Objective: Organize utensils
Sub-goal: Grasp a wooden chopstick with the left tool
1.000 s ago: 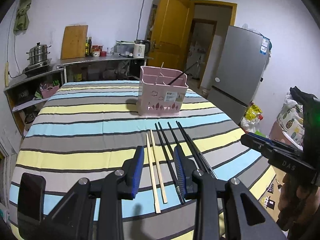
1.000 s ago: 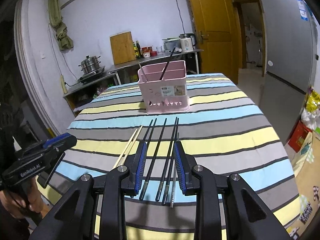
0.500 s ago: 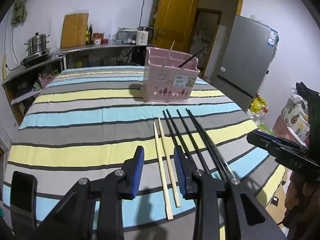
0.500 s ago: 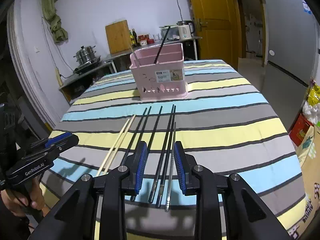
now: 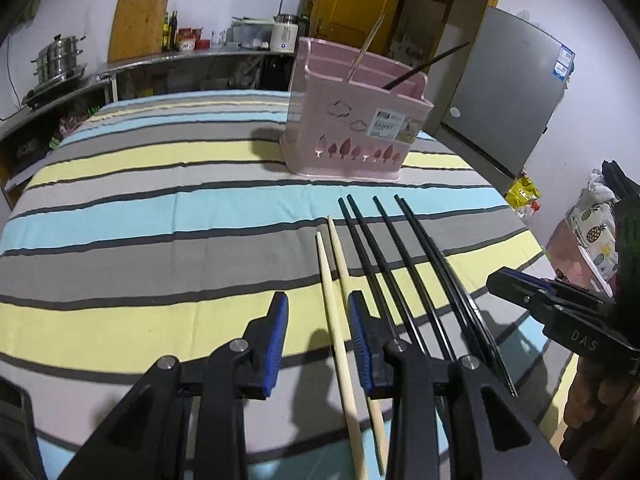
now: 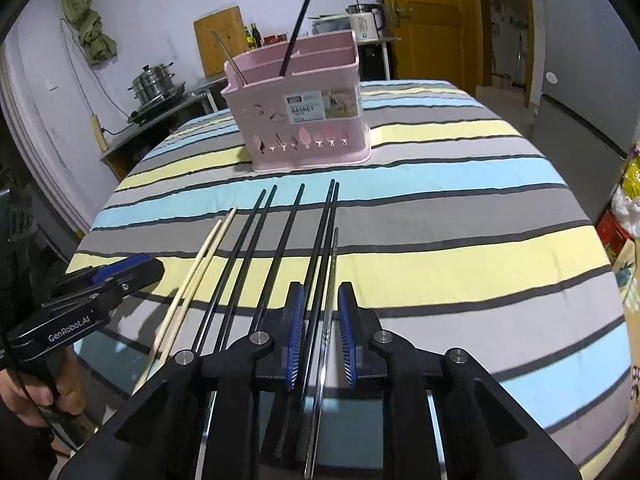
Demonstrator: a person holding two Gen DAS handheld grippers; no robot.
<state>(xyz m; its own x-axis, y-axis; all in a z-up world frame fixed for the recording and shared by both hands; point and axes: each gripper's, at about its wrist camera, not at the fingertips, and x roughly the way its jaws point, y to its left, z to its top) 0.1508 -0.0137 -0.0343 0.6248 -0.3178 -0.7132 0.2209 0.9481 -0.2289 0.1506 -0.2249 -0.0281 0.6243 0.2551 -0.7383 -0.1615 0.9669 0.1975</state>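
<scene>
Room: kitchen, orange door (image 6: 424, 20), grey fridge (image 5: 504, 96), steamer pot (image 6: 154, 80) and cutting board (image 5: 138, 24) on the back shelf.
Counter: striped tablecloth (image 5: 160, 208) in grey, yellow and blue covers the counter I work on.
Holder: pink utensil basket (image 6: 298, 120) upright at the far middle of the cloth; one black chopstick (image 6: 298, 20) and one thin light stick (image 6: 228, 56) lean out of it.
Loose sticks: all lie flat, roughly parallel, tips toward the basket, well apart from it.
Wooden pair: two wooden chopsticks (image 5: 336, 304) side by side at the left of the row.
Black ones: black chopsticks (image 6: 280, 248) to their right, some touching in pairs.
Metal one: one metal chopstick (image 6: 330, 292) at the right end, just beside the black pair.
Left gripper (image 5: 318, 340): my fingers stand wide apart, low over the cloth, one wooden chopstick lying between them, nothing gripped.
Right gripper (image 6: 320, 332): fingers set fairly narrow but parted, straddling the metal chopstick and a black one; pads not touching them as far as I can tell.
</scene>
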